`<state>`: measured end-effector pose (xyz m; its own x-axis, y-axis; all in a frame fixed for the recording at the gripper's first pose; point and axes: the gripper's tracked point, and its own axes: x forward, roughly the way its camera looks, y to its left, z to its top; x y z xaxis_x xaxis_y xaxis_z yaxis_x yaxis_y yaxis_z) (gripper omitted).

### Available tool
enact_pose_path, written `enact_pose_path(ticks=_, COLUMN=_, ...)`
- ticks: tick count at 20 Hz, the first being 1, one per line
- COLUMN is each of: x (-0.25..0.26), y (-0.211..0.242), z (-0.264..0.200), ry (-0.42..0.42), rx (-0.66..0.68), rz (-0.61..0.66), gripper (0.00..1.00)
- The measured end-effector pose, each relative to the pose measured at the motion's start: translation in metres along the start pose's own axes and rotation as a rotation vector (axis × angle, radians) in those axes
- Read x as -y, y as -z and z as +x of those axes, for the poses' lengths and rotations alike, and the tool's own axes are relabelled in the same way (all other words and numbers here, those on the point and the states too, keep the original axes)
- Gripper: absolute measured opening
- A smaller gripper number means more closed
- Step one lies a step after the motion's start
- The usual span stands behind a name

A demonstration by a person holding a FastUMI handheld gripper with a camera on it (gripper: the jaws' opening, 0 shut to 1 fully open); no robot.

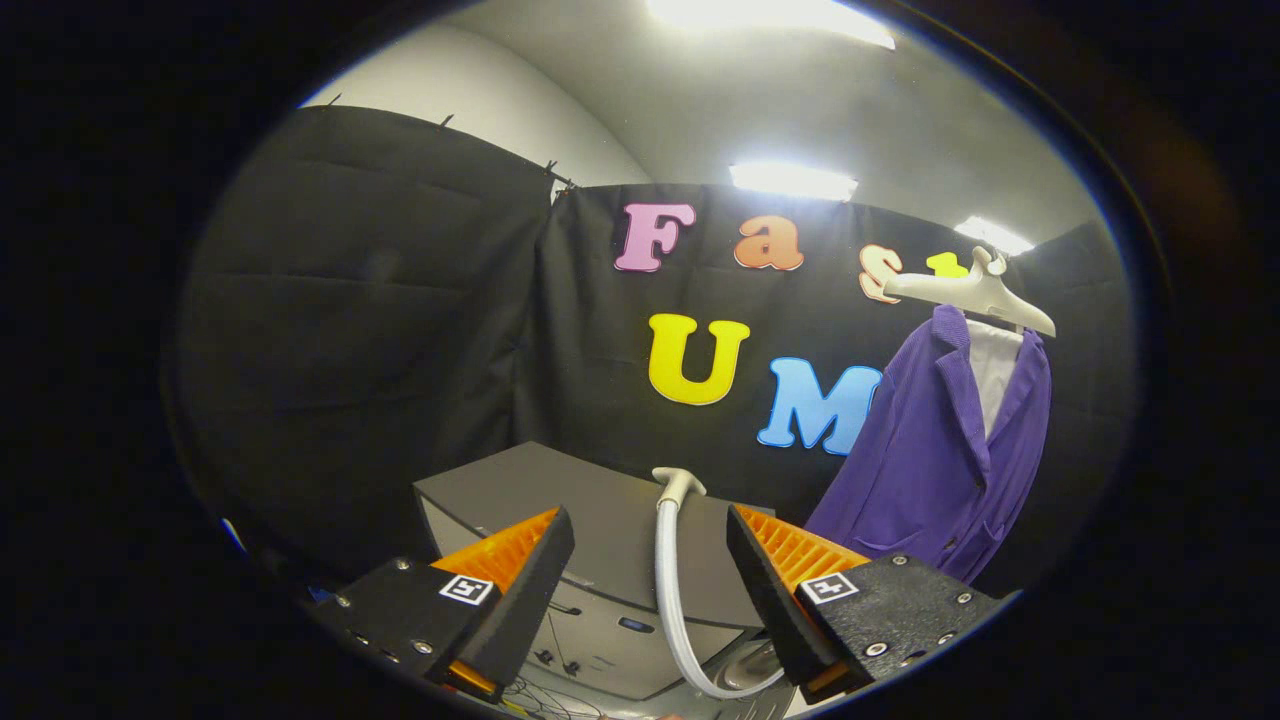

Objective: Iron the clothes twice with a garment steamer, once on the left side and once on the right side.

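Tool (650,535) wide open, fingers gripping nothing. Steamer head (679,485) with pale hose (668,590) stands between fingers, beyond tips, in front of grey box (560,490). Purple jacket (935,450) hangs on white hanger (975,290) against black wall – beyond right finger, well apart from tool.

A: We see bright ceiling lights (770,15) overhead, blown out to white glare, and the grey ceiling lit evenly.

B: We find the black cloth wall (400,330) dim, soaking up light. Focus is sharp on the far purple garment (930,450); straight lines bow toward the edges. The near gripper (650,560), fingers apart, lies in shade.
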<state>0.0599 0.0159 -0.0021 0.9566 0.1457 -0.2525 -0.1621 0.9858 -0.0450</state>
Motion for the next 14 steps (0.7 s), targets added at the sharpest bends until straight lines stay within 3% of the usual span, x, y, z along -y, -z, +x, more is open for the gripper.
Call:
enact_pose_path(ticks=4, x=-0.002, y=-0.001, z=0.069, ry=0.037, rx=-0.109, rz=0.083, gripper=0.95)
enact_pose_path(ticks=10, x=0.009, y=0.036, z=0.169, ry=0.162, rx=-0.320, rz=0.190, gripper=0.95)
enact_pose_path(ticks=14, x=0.011, y=0.055, z=0.222, ry=0.198, rx=-0.430, rz=0.260, gripper=0.95)
